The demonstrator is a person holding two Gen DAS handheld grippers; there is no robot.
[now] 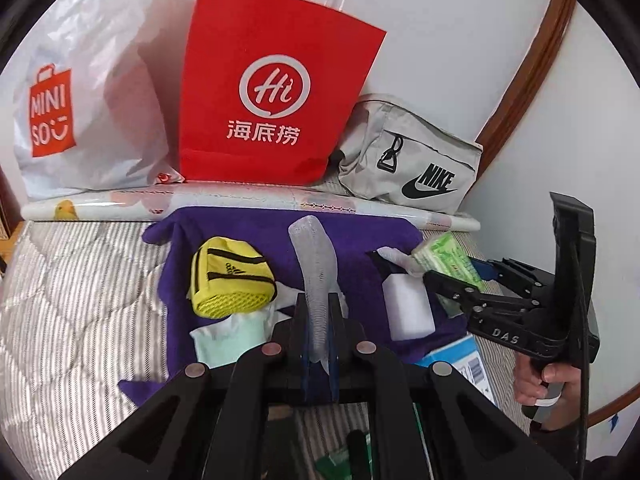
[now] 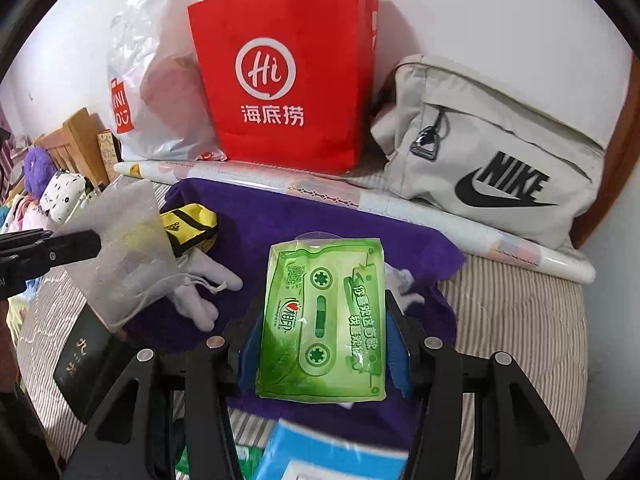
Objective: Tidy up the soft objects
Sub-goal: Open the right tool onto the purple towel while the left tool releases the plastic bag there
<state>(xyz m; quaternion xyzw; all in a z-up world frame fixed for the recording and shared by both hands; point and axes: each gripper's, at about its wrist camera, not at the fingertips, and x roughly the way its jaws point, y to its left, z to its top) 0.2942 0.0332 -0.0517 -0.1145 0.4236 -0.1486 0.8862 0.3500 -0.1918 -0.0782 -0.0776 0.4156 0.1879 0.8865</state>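
My left gripper (image 1: pixel 318 312) is shut on a sheer white mesh drawstring pouch (image 1: pixel 314 272), held above a purple towel (image 1: pixel 248 224); the pouch also shows in the right wrist view (image 2: pixel 128 256). My right gripper (image 2: pixel 324 320) is shut on a green tissue pack (image 2: pixel 324 320) printed like a cassette, also seen in the left wrist view (image 1: pixel 448 256). On the towel lie a yellow adidas pouch (image 1: pixel 232 276), a white sponge block (image 1: pixel 408 308), a pale green cloth (image 1: pixel 228 340) and a small white plush (image 2: pixel 196 292).
A red paper bag (image 1: pixel 276 88), a white MINISO plastic bag (image 1: pixel 80 100) and a grey Nike bag (image 1: pixel 412 160) stand against the wall behind a rolled sheet (image 1: pixel 240 200). A blue box (image 2: pixel 332 456) and a black book (image 2: pixel 88 364) lie near the striped mattress (image 1: pixel 80 280) front.
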